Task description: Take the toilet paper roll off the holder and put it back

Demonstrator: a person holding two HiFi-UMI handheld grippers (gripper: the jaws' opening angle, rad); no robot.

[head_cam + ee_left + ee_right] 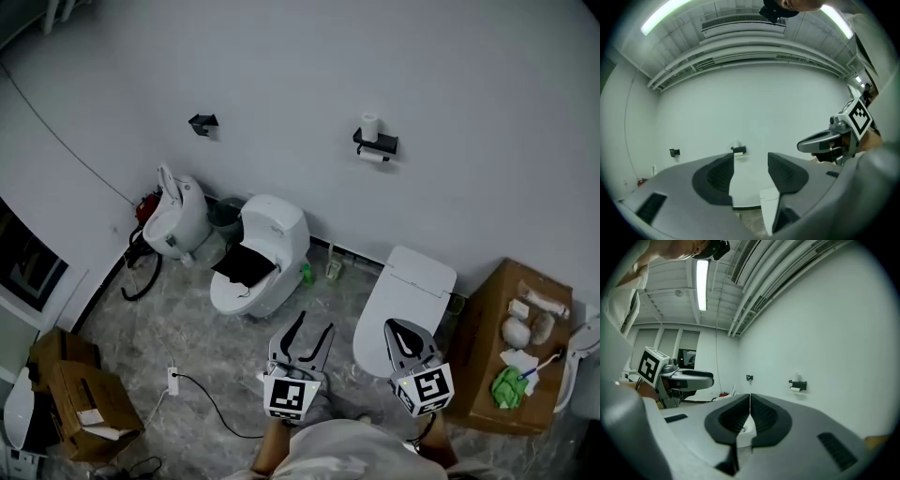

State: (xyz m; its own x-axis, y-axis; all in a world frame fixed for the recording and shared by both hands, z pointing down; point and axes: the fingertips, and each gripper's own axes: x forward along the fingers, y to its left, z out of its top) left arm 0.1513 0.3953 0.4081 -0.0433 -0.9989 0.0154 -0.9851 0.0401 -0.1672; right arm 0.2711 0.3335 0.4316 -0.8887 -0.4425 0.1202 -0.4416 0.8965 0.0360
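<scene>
A black toilet paper holder [378,142] is fixed high on the white wall. One white roll [369,127] stands on top of it and another [372,157] hangs below. My left gripper [314,324] is far from it, over the floor, open with nothing between its jaws. My right gripper [396,328] is beside it over a closed toilet lid, shut and empty. In the left gripper view the holder [738,150] shows small beyond the left gripper [751,161]. The right gripper view has the holder [798,384] to the right of the right gripper [749,397].
An open-lid toilet [274,246] and a smaller white fixture [176,220] stand on the grey floor. A closed toilet [405,292] is below the holder. A brown box [497,328] with a green cloth [507,387] is at right, cardboard boxes [82,398] at left. A small black bracket [202,122] is on the wall.
</scene>
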